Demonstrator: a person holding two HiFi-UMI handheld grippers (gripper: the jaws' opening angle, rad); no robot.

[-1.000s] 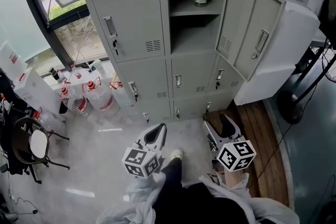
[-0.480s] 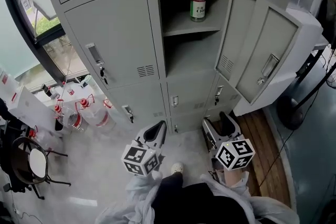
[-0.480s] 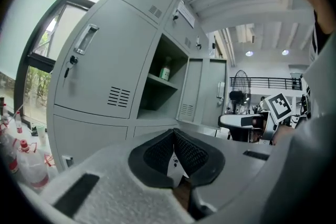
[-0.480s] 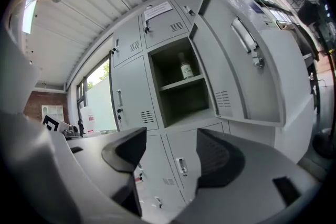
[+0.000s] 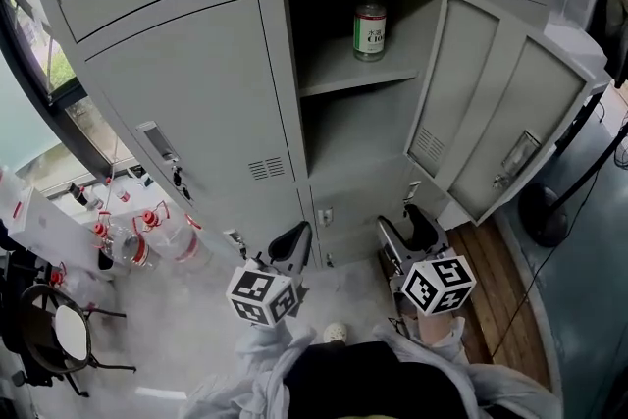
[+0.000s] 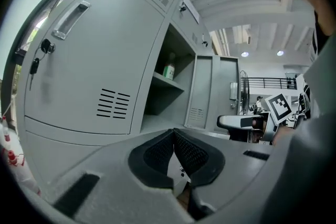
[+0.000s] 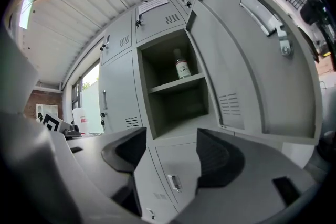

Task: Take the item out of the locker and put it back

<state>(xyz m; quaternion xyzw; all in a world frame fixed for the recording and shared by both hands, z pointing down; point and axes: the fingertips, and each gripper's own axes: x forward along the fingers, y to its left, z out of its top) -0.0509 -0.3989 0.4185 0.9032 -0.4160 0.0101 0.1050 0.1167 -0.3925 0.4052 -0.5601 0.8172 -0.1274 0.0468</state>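
A clear glass bottle (image 5: 370,23) with a white and green label stands upright on the upper shelf of the open grey locker (image 5: 339,78). The same bottle (image 7: 182,67) shows in the right gripper view and, small, the bottle (image 6: 168,70) in the left gripper view. The locker door (image 5: 461,98) hangs open to the right. My left gripper (image 5: 290,248) is low in front of the lockers, its jaws shut together with nothing between them. My right gripper (image 5: 410,233) sits beside it, well below the shelf, open and empty.
Closed locker doors (image 5: 191,103) flank the open bay, one with keys (image 6: 35,60) hanging in its lock. Several plastic water jugs (image 5: 147,235) and a chair (image 5: 54,329) stand on the floor at left. A second open door (image 5: 535,132) and a fan base (image 5: 545,211) are at right.
The view has closed in on the lockers: the open bay and bottle appear larger and nearer. Both grippers have risen slightly towards the locker front; their jaws have not changed.
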